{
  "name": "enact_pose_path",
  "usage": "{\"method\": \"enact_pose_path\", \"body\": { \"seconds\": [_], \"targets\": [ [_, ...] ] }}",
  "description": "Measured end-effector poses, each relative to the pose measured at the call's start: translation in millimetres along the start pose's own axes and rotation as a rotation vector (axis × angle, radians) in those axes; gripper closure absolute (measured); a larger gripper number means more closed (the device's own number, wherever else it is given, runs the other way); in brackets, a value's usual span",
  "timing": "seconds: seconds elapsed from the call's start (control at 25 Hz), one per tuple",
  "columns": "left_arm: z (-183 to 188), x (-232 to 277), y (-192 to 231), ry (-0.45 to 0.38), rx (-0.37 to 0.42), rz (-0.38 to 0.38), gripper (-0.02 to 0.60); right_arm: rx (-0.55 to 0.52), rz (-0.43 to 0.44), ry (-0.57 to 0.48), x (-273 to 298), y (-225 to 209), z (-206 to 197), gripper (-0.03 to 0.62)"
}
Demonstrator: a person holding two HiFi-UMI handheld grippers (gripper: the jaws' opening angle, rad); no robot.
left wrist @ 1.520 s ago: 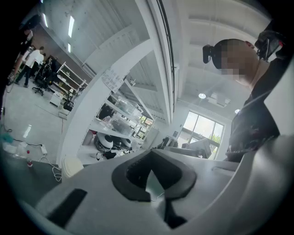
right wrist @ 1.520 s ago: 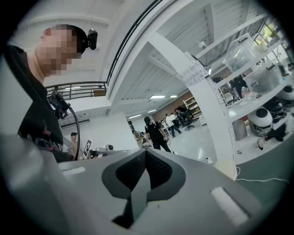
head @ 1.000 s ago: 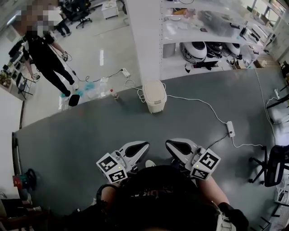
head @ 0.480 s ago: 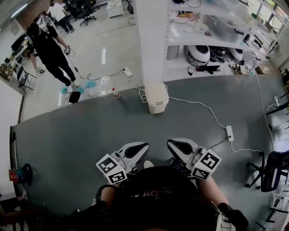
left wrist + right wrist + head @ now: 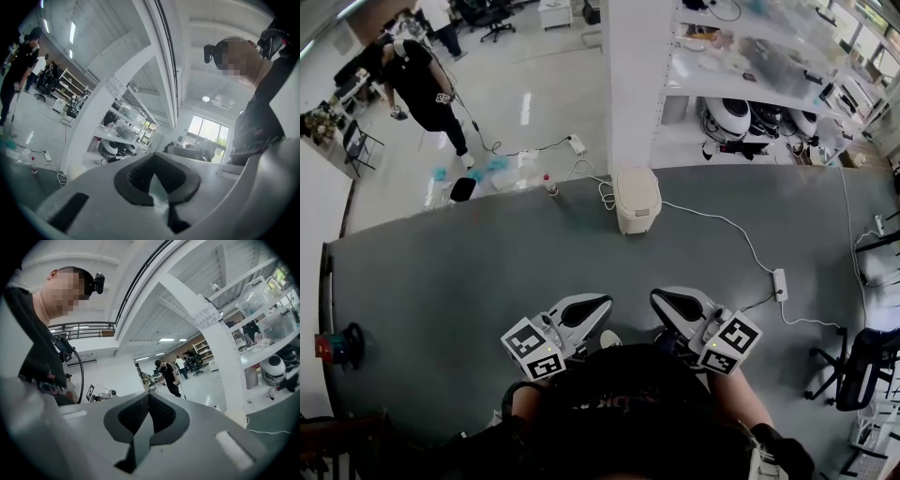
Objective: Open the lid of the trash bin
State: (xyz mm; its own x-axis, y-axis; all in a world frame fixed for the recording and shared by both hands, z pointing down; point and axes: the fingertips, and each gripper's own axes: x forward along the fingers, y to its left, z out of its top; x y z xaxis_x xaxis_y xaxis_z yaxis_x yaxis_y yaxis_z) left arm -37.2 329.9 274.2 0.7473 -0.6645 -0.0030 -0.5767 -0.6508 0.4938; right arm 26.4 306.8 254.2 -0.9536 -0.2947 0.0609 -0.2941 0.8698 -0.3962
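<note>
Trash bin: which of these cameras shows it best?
The head view: the whole trash bin stands in plain sight, closed. The left gripper view catches only its pale top, small, at the lower left. The right gripper view shows at most a pale sliver, too little to tell.

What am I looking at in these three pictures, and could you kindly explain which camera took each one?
No robot here: a person holds two handheld two-jaw tools. The top-down picture comes from a camera on the person's head; the left gripper and right gripper show near the bottom. The other two pictures come from cameras riding on those grippers, looking along their jaws. Both are shut and hold nothing. Ahead, on the grey floor, stands a cream trash bin with its lid down, beside a white cable with a power strip.
</note>
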Motion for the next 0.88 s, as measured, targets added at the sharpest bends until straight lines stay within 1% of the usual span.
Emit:
{"method": "enact_pose_path", "body": {
  "seconds": [0.36, 0.48, 0.68, 0.88],
  "targets": [
    [3, -18, 9, -0.003, 0.000, 0.038, 0.578, 0.009, 0.020, 0.013, 19, 5, 1, 0.586],
    [-1, -14, 16, -0.006, -0.032, 0.037, 0.578, 0.007, 0.015, 0.032, 22, 1, 0, 0.586],
    [-5, 2, 33, -0.001, -0.055, 0.043, 0.578, 0.032, -0.010, 0.042, 24, -29, -1, 0.586],
    [1, 11, 65, 0.013, -0.037, 0.097, 0.577, 0.038, 0.000, 0.053, 46, -66, 2, 0.586]
  ]
}}
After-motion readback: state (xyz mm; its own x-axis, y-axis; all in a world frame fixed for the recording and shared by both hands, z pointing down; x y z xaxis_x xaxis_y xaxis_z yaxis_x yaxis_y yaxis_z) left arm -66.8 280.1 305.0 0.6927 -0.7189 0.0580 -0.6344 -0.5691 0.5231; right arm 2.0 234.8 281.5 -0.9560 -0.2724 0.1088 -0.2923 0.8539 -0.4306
